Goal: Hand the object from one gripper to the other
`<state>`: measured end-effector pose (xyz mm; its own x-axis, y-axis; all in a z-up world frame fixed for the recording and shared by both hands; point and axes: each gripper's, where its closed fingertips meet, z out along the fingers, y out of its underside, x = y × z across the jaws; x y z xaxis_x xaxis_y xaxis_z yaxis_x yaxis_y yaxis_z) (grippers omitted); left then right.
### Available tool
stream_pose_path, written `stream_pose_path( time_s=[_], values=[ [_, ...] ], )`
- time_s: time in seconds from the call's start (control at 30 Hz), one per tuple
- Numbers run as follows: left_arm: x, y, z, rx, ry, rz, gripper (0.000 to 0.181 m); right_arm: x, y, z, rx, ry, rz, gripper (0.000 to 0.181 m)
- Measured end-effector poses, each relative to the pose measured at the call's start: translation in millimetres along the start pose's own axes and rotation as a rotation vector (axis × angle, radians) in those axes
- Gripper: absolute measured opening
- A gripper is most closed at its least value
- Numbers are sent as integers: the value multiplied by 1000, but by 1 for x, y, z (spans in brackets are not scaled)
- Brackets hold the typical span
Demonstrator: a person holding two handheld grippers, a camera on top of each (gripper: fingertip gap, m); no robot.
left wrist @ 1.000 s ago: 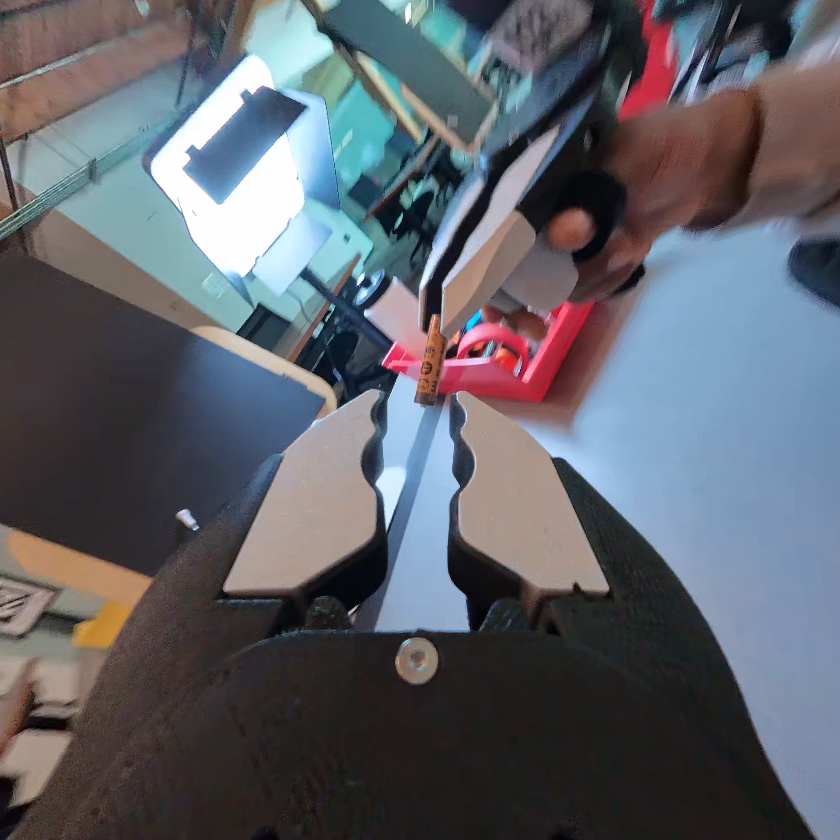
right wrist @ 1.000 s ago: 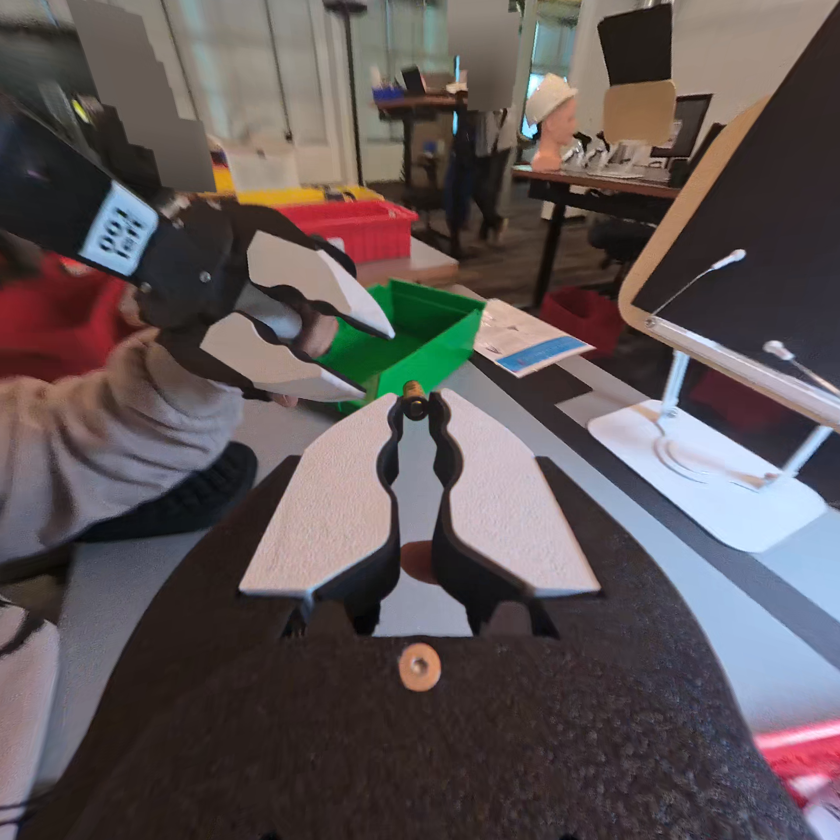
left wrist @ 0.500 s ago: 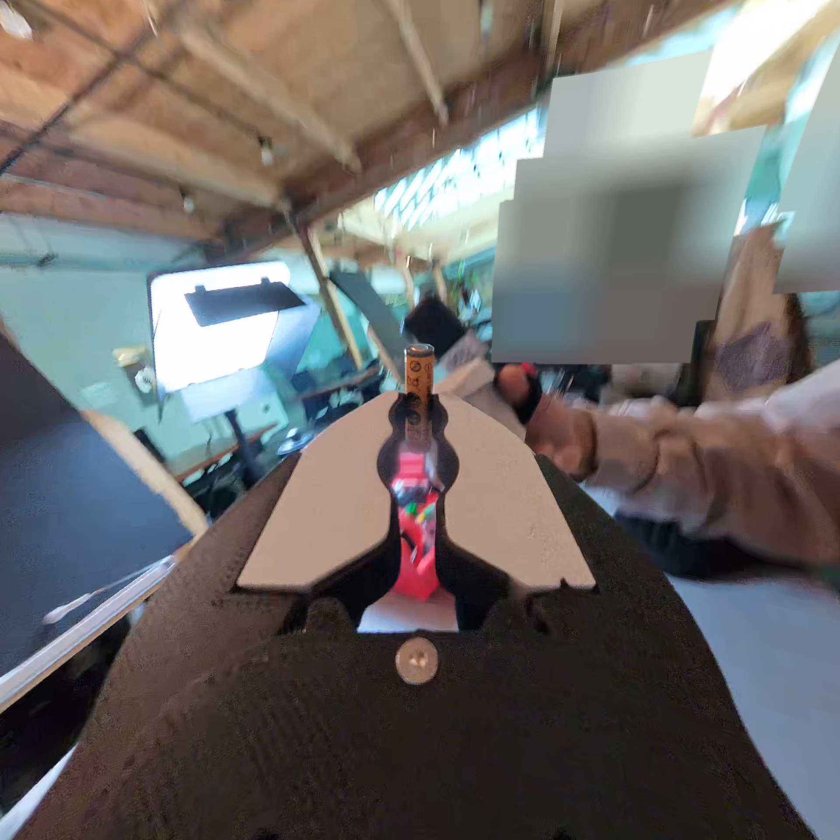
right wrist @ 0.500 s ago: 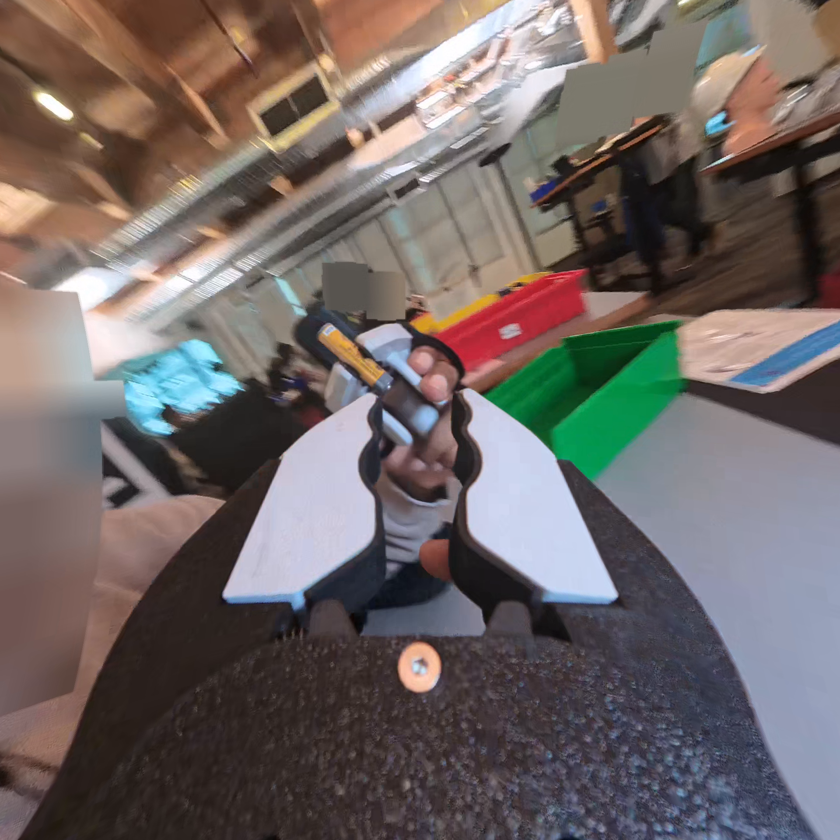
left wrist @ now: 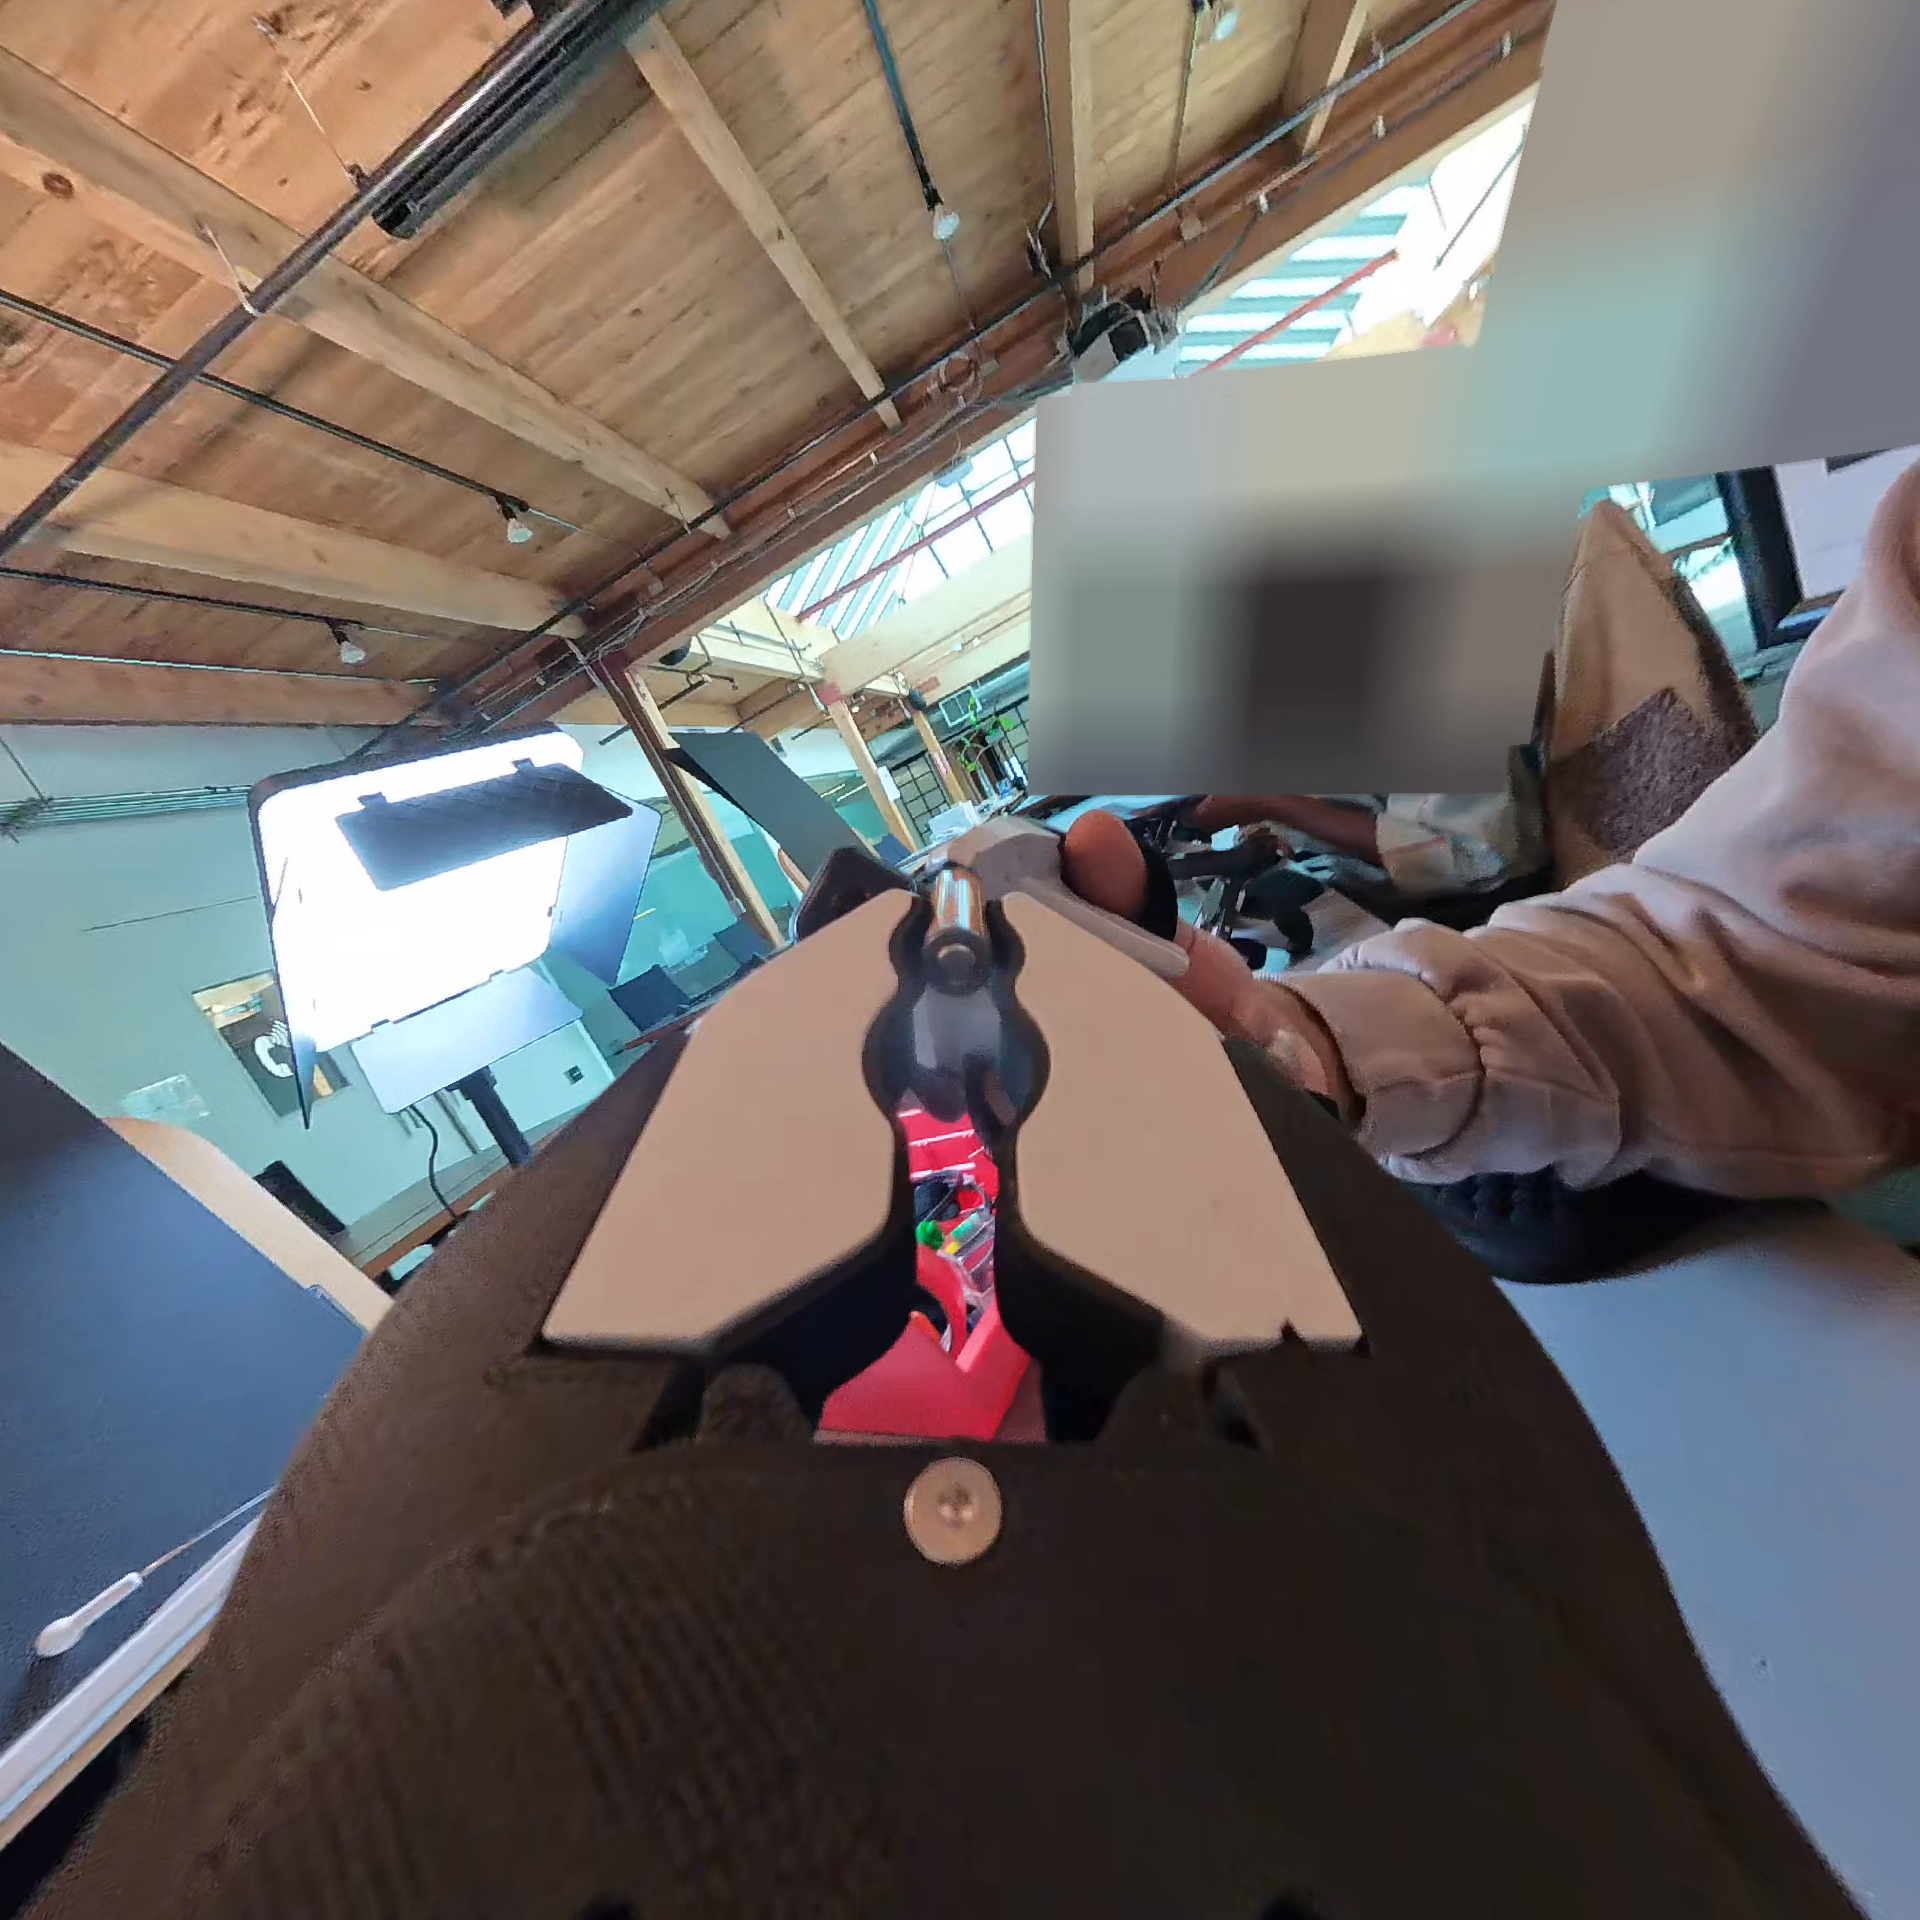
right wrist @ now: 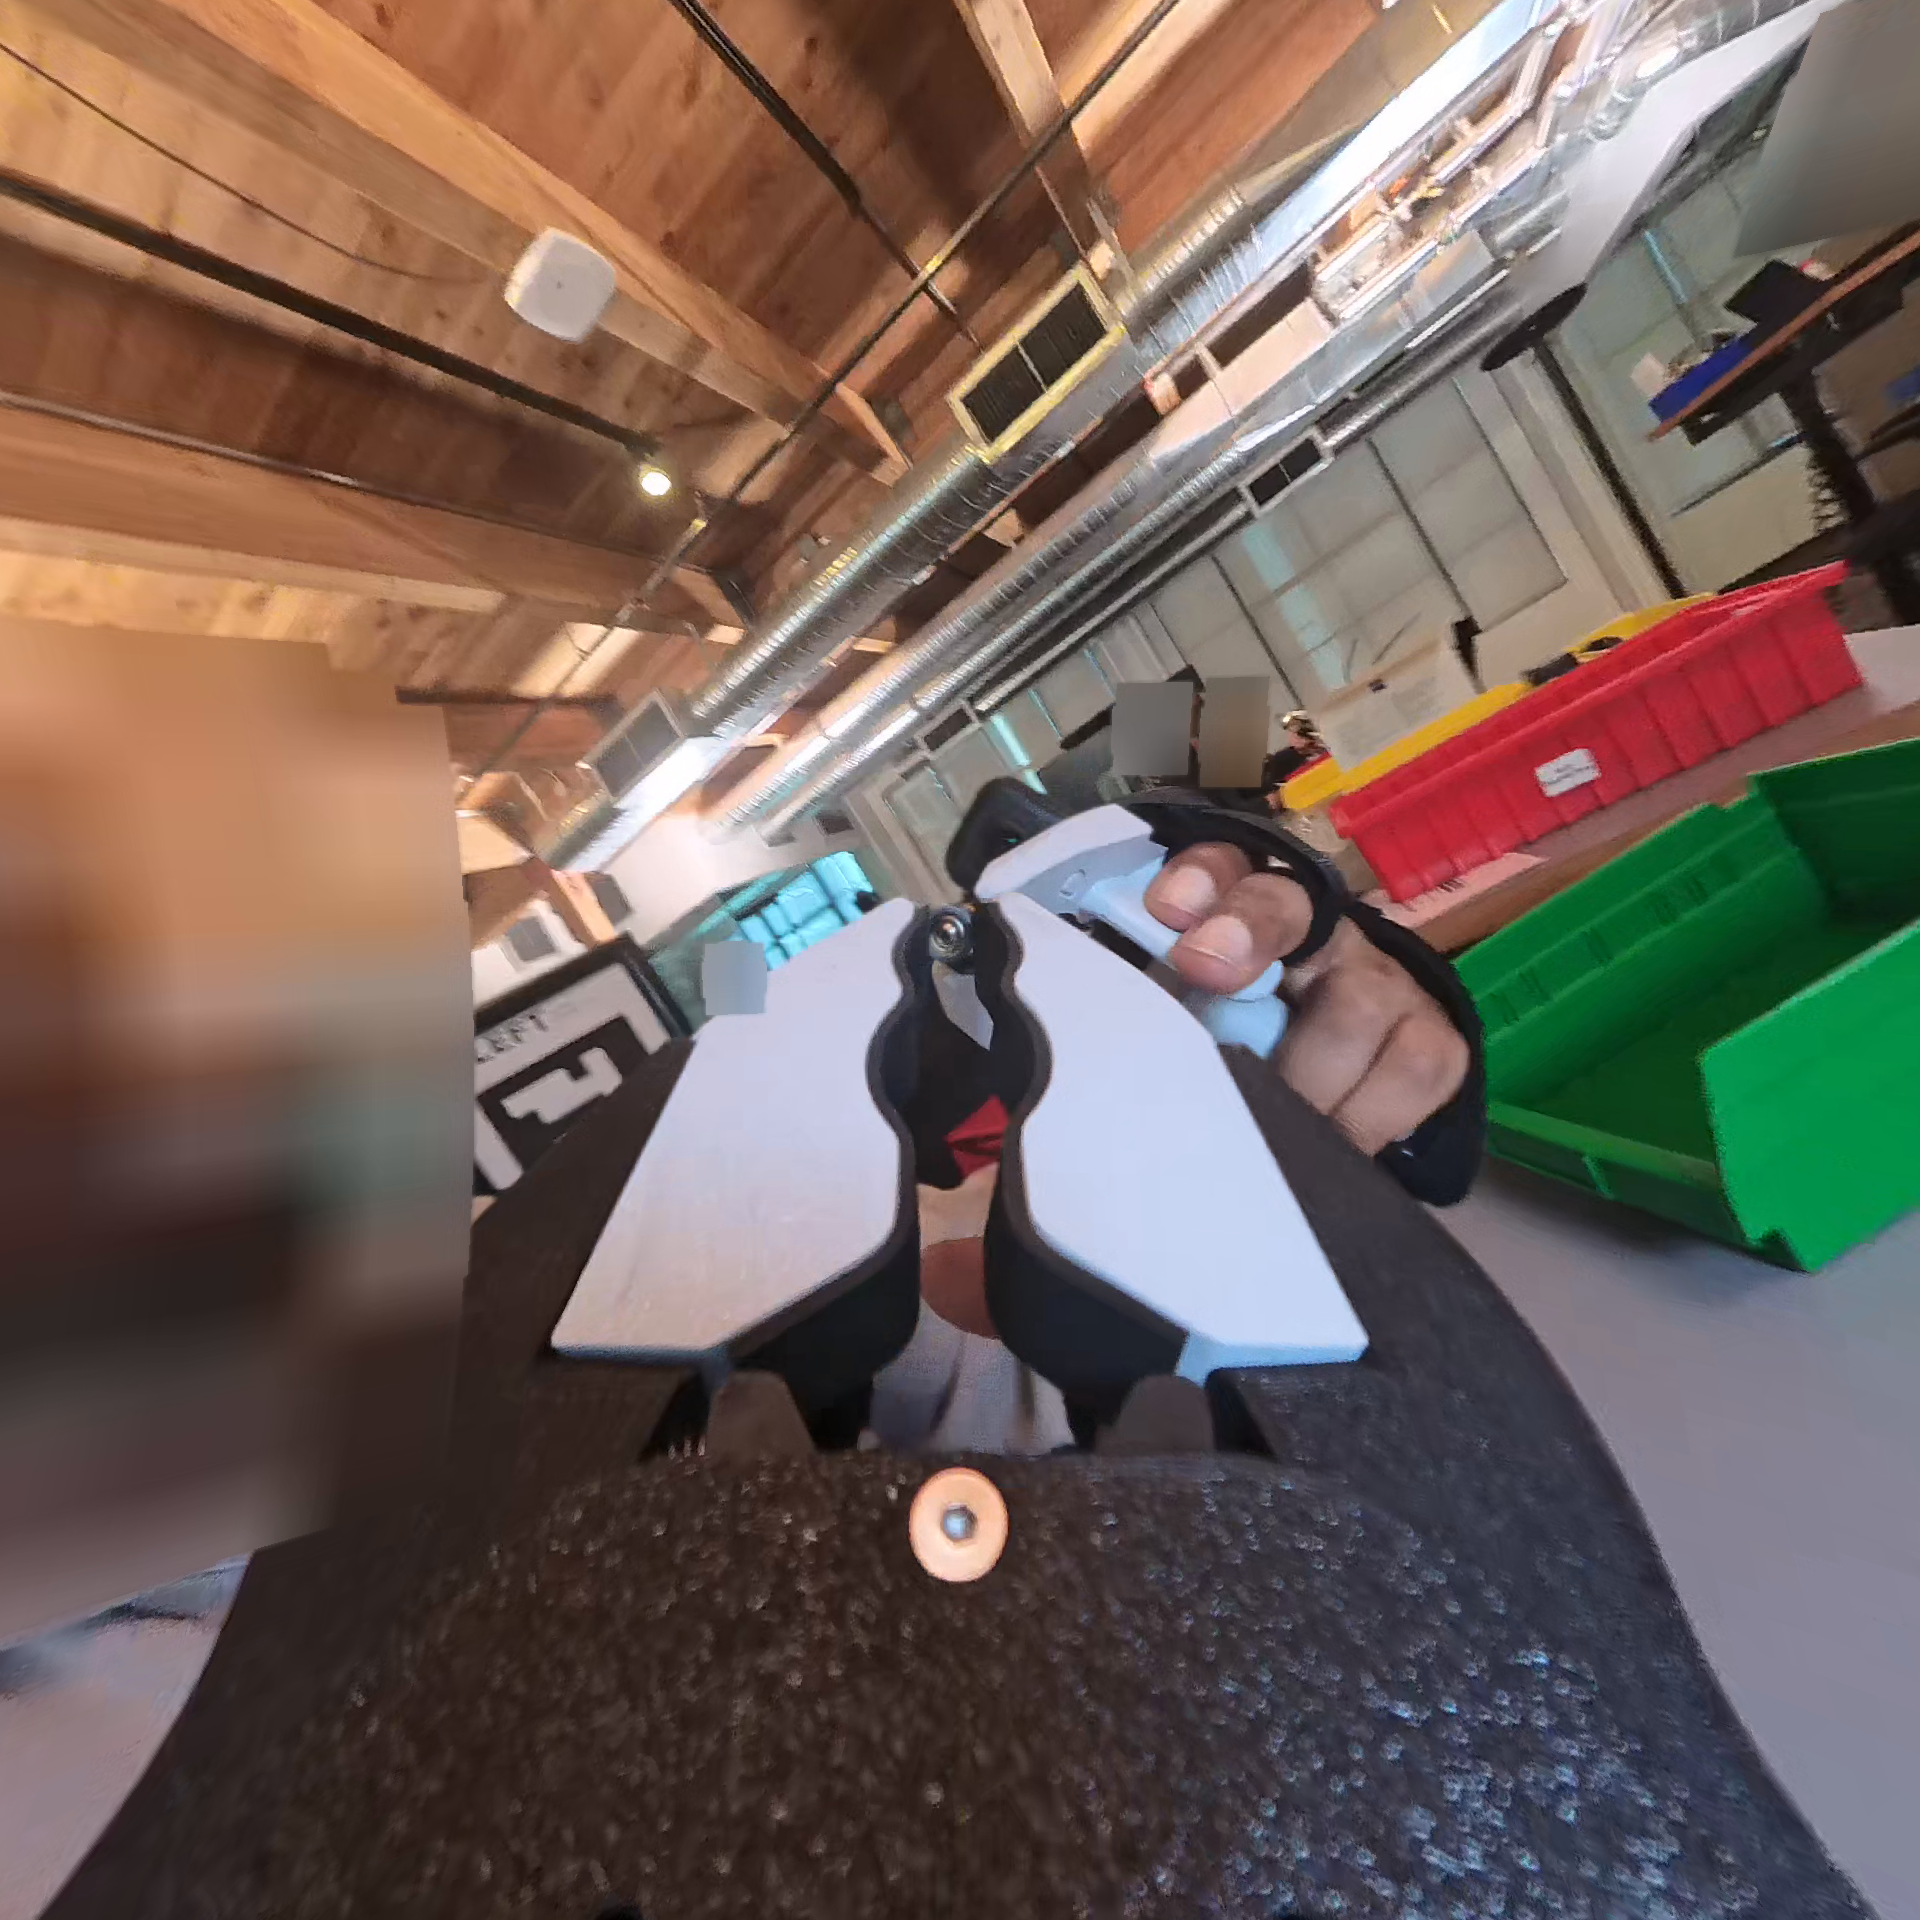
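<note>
A small cylindrical battery [left wrist: 954,940] is held in the air, seen end-on in both views. My left gripper [left wrist: 954,925] is shut on it at the fingertips. My right gripper [right wrist: 949,940] faces the left one tip to tip, and its jaws are closed around the battery's other end [right wrist: 948,938]. In the left wrist view the right gripper's white fingers [left wrist: 1023,857] and a hand show just behind the battery. In the right wrist view the left gripper [right wrist: 1081,862] and the hand on it show behind my tips. Most of the battery's body is hidden by the fingers.
A green bin [right wrist: 1714,987] and a red bin [right wrist: 1600,727] stand on the grey table [right wrist: 1662,1403] to the right. A red tray [left wrist: 935,1371] shows below the left jaws. A black board [left wrist: 135,1299] stands at the left and a person's sleeve [left wrist: 1610,987] at the right.
The battery went from my right gripper into my left. My right gripper, open half a second ago, has come up to the left's tips and closed on the battery. Both tilted up.
</note>
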<state>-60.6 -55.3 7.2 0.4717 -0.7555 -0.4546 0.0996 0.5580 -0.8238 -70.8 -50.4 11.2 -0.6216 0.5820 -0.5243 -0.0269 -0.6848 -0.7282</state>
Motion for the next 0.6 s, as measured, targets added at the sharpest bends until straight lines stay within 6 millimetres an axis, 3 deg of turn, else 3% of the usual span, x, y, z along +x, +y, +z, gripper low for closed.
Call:
stream_pose_path(
  time_s=[0.13,0.23,0.33,0.43,0.5,0.6],
  values=[
    [-11,20,0,-194,-50,46,11,1,-11,-9,-54,166,-216,0],
    [-16,18,-3,-225,-77,77,11,10,-9,-19,-170,329,-397,0],
    [-17,16,-3,-232,-87,120,11,10,-10,-18,-143,328,-383,5],
    [-12,21,-1,-261,-81,179,11,16,6,-10,-175,272,-260,31],
    [-11,29,0,-311,-89,246,11,21,10,-7,-163,290,-266,15],
    [-16,35,-2,-383,-108,282,11,27,8,-10,-183,357,-323,9]
  ],
)
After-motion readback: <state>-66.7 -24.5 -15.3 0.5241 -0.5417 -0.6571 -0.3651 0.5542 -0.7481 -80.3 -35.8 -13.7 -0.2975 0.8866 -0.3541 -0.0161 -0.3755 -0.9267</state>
